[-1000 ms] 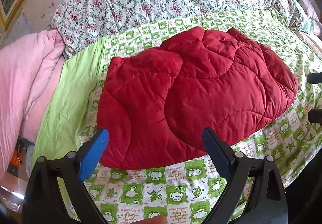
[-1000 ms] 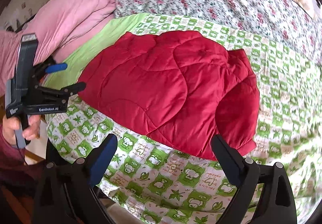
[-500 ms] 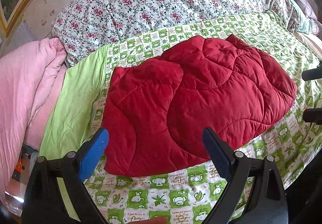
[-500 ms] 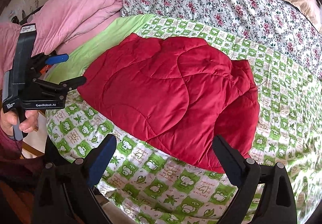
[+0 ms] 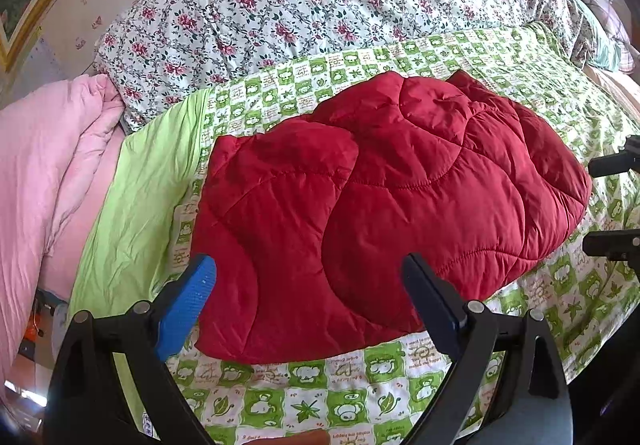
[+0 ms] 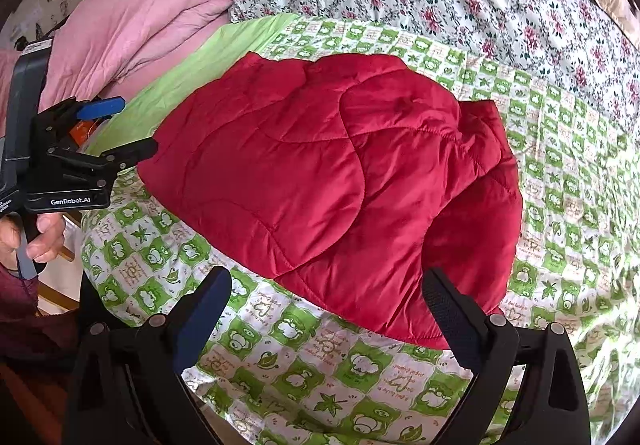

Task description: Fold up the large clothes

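Note:
A red quilted jacket (image 5: 384, 205) lies folded into a compact bundle on the green-and-white checked sheet (image 5: 344, 405); it also shows in the right wrist view (image 6: 328, 181). My left gripper (image 5: 308, 277) is open and empty, held back from the jacket's near edge. My right gripper (image 6: 326, 291) is open and empty, held off the jacket's near right side. The left gripper also shows in the right wrist view (image 6: 128, 129), off the jacket's left end. The right gripper's fingers (image 5: 612, 201) show at the right edge of the left wrist view.
A floral quilt (image 5: 320, 1) is heaped behind the jacket. A pink duvet (image 5: 44, 173) lies bunched at the left. A plain lime-green strip of sheet (image 5: 136, 205) runs between the duvet and the jacket. The bed's edge drops off at the near side.
Both grippers have drawn back and tilted up a little, so the jacket sits lower in both views. The jacket has not moved.

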The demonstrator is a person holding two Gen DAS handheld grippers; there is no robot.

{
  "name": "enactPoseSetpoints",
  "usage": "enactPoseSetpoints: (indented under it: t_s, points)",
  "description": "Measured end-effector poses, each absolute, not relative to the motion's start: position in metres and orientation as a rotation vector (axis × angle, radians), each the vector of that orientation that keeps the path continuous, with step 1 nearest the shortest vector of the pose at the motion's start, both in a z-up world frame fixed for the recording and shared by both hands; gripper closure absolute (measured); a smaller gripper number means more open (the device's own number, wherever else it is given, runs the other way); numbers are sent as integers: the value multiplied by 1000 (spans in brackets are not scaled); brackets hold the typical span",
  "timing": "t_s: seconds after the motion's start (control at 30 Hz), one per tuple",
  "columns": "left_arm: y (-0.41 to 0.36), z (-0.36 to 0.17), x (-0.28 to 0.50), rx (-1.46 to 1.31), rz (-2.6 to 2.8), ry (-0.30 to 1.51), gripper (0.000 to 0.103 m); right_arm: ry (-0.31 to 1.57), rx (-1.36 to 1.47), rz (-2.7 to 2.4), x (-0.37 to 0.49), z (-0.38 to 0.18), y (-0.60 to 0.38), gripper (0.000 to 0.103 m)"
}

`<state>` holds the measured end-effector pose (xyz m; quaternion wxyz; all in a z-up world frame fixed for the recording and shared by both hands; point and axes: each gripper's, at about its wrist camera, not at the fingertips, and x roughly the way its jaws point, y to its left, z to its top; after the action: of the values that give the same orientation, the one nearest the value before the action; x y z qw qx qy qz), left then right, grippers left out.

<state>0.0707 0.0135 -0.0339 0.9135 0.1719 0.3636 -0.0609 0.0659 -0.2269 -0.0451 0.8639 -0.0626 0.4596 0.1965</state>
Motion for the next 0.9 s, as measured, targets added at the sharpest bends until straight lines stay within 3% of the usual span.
enactPoseSetpoints:
  t_s: [0.9]
  points:
    - [9, -40, 92, 337, -154, 772, 8, 963, -96, 405, 89, -48, -229, 6]
